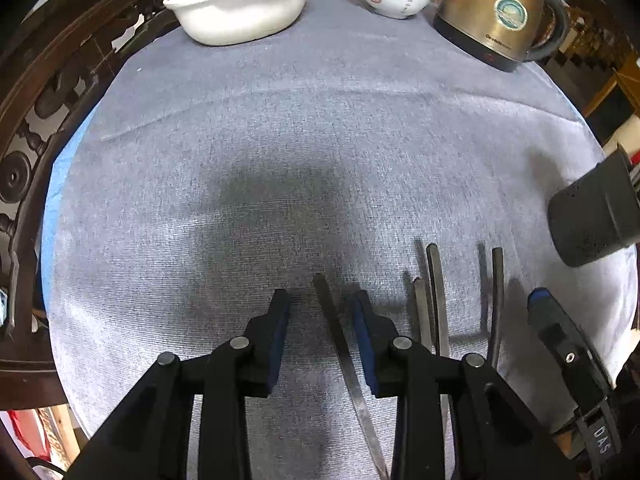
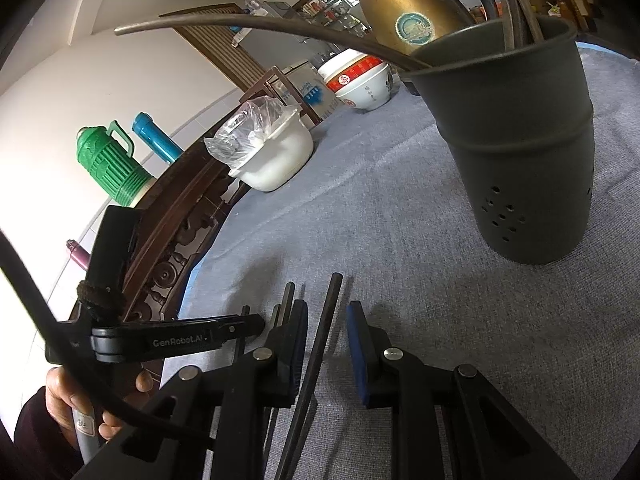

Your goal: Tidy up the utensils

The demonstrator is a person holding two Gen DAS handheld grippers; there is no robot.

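Grey cloth [image 1: 304,128] on table, kettle [image 1: 492,12] at back, both grippers' fingers open, empty.

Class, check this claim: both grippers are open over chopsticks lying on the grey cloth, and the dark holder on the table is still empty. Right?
Not quite. The dark holder is not empty: the right wrist view shows chopsticks already leaning out of it. The rest holds: left gripper and right gripper are open.

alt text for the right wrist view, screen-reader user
The open right gripper straddles a dark chopstick lying on a grey tablecloth, with more chopsticks just to its left. Ahead on the right stands a dark perforated utensil holder already holding chopsticks; stacked bowls and a brass kettle sit behind.
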